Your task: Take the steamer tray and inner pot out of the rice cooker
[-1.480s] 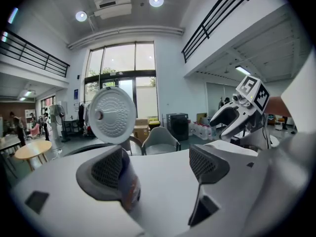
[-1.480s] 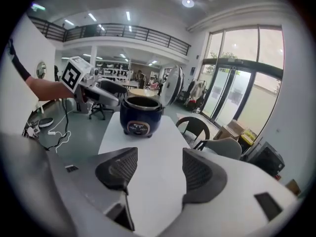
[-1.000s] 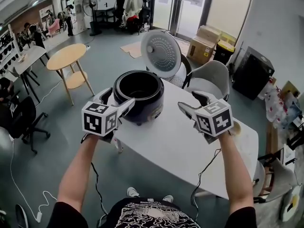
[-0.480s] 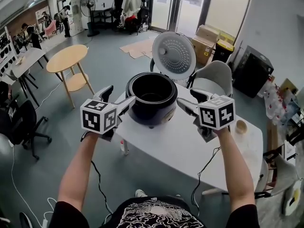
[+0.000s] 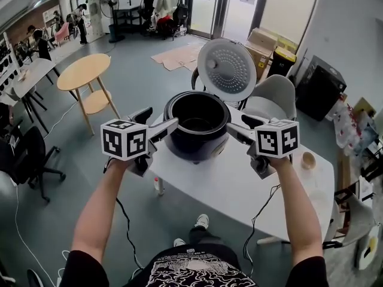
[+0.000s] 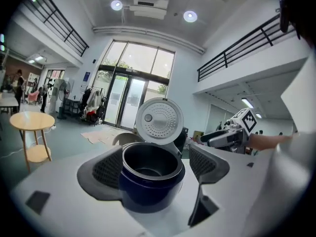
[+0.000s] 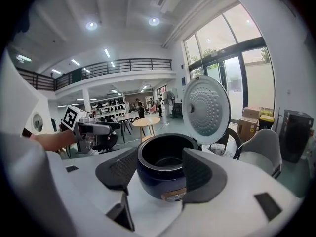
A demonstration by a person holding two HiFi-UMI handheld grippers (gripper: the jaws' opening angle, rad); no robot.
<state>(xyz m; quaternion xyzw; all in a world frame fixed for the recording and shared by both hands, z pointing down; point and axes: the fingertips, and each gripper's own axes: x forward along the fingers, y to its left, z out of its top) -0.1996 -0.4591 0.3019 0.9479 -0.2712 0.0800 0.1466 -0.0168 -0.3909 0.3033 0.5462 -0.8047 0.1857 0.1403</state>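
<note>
Rice cooker (image 5: 200, 133) flanked by two wide-open grippers on the white worktop (image 5: 239, 187).
Its lid (image 5: 227, 69) is raised upright behind the dark body, and the inner pot (image 7: 168, 158) is seen seated inside. The left gripper (image 5: 158, 120) is held just beside the cooker's left side, the right gripper (image 5: 239, 126) near its right; both are spread wide, with nothing gripped.

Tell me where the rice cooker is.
In the head view the rice cooker stands mid-frame on the white table's far left corner, lid up, between the left hand-held gripper and the right hand-held gripper.
</note>
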